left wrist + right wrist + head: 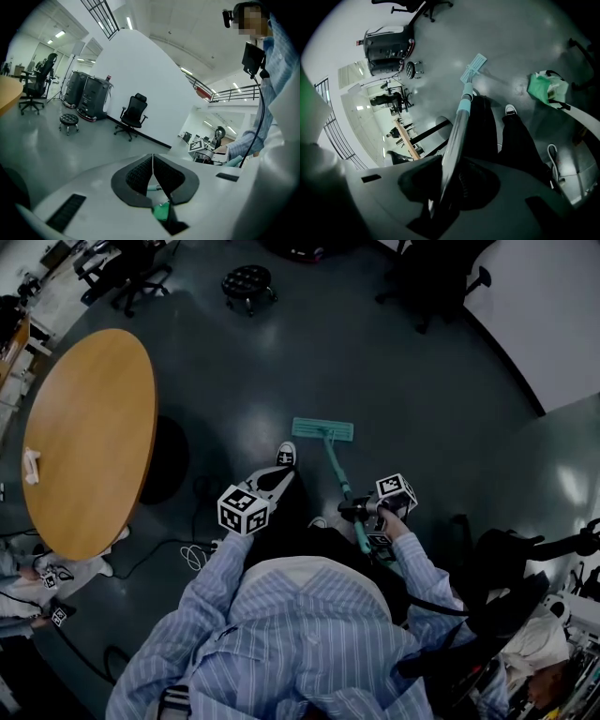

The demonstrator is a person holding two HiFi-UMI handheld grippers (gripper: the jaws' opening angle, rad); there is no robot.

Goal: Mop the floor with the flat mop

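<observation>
Your right gripper [449, 185] clamps the mop handle [457, 136] so the flat head [322, 430] lies on the floor [403, 381] ahead; your left gripper [153, 171], jaws together and empty, idles left

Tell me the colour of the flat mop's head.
Teal green. The mop head shows clearest in the head view.

A glossy dark grey floor [394, 381] is seen. A round wooden table [89, 437] is set at the left. A black stool [247, 282] and office chairs [131, 277] are placed far off. A white wall [548, 315] is curved along the far right. Overhead, strip lights [129, 22] are fixed.
</observation>
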